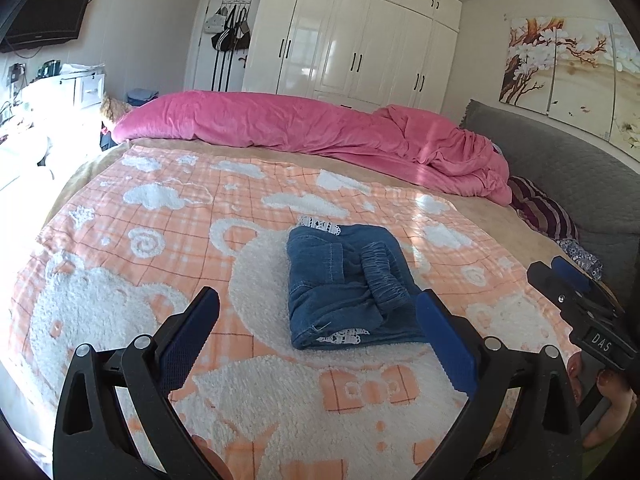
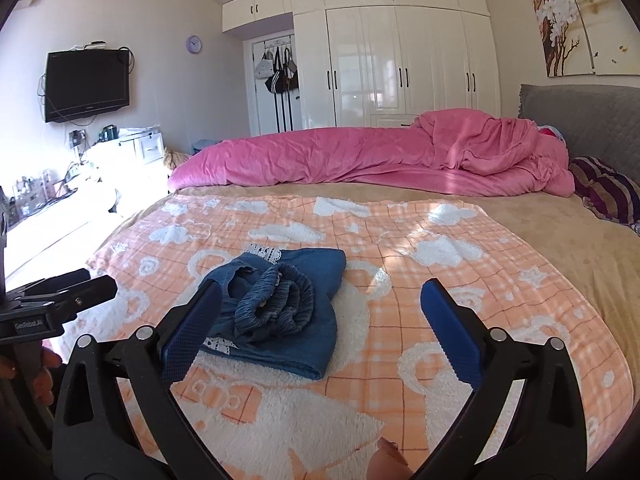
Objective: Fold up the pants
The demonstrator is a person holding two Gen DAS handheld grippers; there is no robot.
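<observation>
The blue denim pants (image 1: 346,286) lie folded into a compact bundle on the orange and white bear blanket (image 1: 160,240), with white lace trim showing at two edges. My left gripper (image 1: 318,308) is open and empty, held just short of the bundle. My right gripper (image 2: 320,300) is open and empty, with its left finger (image 2: 188,332) in front of the pants (image 2: 280,308). The right gripper also shows in the left wrist view (image 1: 560,276) at the far right; the left gripper shows in the right wrist view (image 2: 80,288) at the left.
A rolled pink duvet (image 1: 320,128) lies along the far side of the bed. A striped pillow (image 2: 608,188) rests by the grey headboard (image 2: 580,108). White wardrobes (image 2: 400,64) stand behind. A wall TV (image 2: 86,84) and cluttered dresser (image 2: 132,144) are at the left.
</observation>
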